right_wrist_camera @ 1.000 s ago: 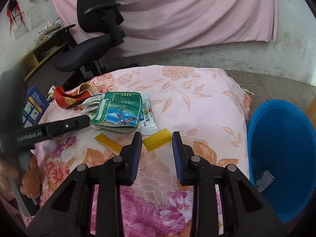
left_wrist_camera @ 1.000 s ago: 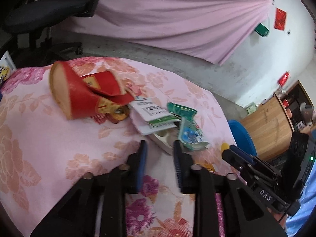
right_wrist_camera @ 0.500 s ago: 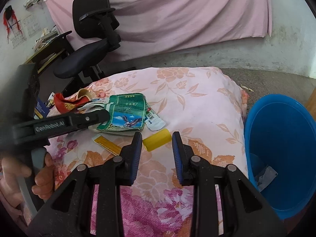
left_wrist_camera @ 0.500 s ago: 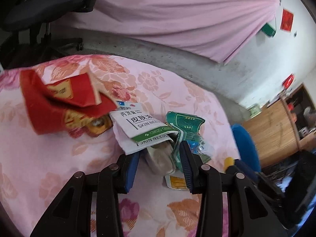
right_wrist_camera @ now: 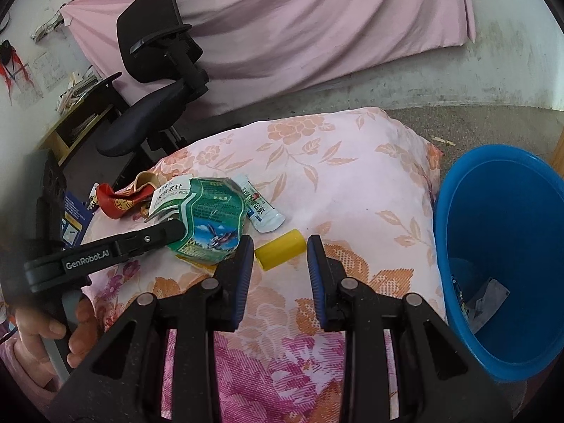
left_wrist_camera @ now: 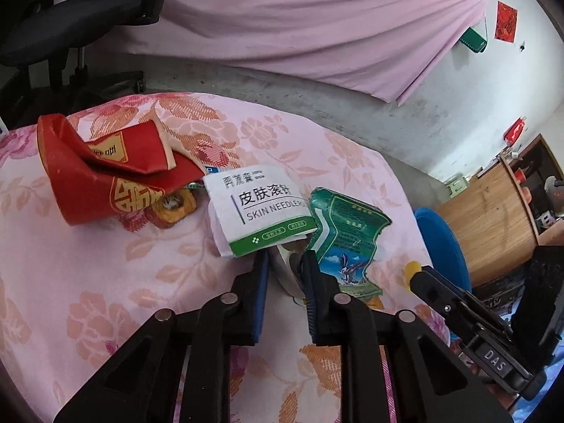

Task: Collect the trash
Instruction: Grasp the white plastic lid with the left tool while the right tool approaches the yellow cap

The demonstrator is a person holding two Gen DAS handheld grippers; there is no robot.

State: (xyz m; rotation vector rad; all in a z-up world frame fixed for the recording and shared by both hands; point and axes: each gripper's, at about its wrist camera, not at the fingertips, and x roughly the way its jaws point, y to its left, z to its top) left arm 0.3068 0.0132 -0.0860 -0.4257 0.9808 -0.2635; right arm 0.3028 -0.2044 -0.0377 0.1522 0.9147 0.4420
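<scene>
On the floral counter your left gripper has its fingers clamped on a green wrapper; it's light and crinkly, so pinch its edge; your right gripper hangs apart.

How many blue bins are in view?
1: the blue bin stands on the floor just right of the flowered cloth, some scraps inside; none other shows.

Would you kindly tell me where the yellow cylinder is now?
In the right wrist view, the yellow cylinder lies on the floral cloth just ahead of the right gripper, below the white tube.
</scene>
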